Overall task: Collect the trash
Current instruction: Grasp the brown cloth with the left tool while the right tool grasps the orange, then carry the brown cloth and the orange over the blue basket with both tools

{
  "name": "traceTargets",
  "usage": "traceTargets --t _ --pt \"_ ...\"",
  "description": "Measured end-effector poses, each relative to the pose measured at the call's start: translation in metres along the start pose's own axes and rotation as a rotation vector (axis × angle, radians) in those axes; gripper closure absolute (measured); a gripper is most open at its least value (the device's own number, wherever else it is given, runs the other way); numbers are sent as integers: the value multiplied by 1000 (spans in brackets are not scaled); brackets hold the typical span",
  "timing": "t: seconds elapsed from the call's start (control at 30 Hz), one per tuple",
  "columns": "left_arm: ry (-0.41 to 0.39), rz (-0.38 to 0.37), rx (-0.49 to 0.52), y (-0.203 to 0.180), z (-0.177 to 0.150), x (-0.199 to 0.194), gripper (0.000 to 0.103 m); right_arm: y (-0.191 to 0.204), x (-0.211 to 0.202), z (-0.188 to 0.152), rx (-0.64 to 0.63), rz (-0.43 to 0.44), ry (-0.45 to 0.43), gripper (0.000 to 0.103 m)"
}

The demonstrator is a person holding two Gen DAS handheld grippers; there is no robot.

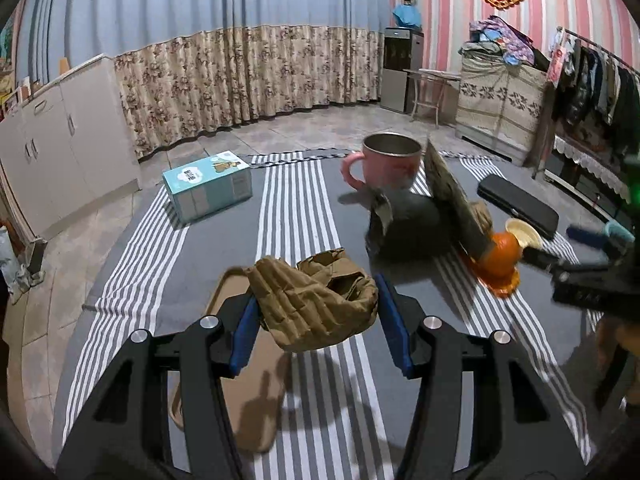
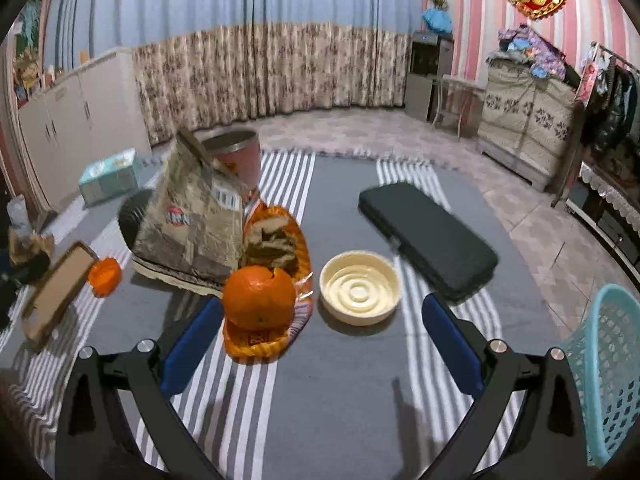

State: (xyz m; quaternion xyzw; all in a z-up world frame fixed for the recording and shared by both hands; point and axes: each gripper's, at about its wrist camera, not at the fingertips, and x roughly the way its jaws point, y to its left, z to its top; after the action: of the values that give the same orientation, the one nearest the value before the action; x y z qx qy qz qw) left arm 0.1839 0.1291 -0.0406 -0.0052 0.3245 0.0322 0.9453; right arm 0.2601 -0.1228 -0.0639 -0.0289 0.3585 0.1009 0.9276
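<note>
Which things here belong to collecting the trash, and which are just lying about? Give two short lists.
Part of the job:
crumpled brown paper, gripped in the left gripper
orange peel
orange wrapper
grey snack bag
blue basket
right gripper, open

Just lying about:
pink mug
cream dish
black case
blue box

From my right wrist view, the bowl (image 2: 360,293) sits just right of the orange (image 2: 258,298); the case (image 2: 428,236) lies behind-right, the basket (image 2: 608,380) far right.
</note>
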Motion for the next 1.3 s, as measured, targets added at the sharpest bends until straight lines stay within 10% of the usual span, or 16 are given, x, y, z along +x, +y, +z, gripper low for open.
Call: traceTargets --t 0.23,0.4,0.6,1.3 --pt "-26 23 -7 7 20 19 50 19 17 0 -25 21 62 6" --pt "-29 24 -12 7 27 29 50 28 26 -1 -53 66 108 43" --pt "-33 33 2 1 34 40 50 25 22 1 -45 112 92 61" --pt "-115 -29 52 -64 60 -14 50 -98 -107 11 110 -65 -211 63"
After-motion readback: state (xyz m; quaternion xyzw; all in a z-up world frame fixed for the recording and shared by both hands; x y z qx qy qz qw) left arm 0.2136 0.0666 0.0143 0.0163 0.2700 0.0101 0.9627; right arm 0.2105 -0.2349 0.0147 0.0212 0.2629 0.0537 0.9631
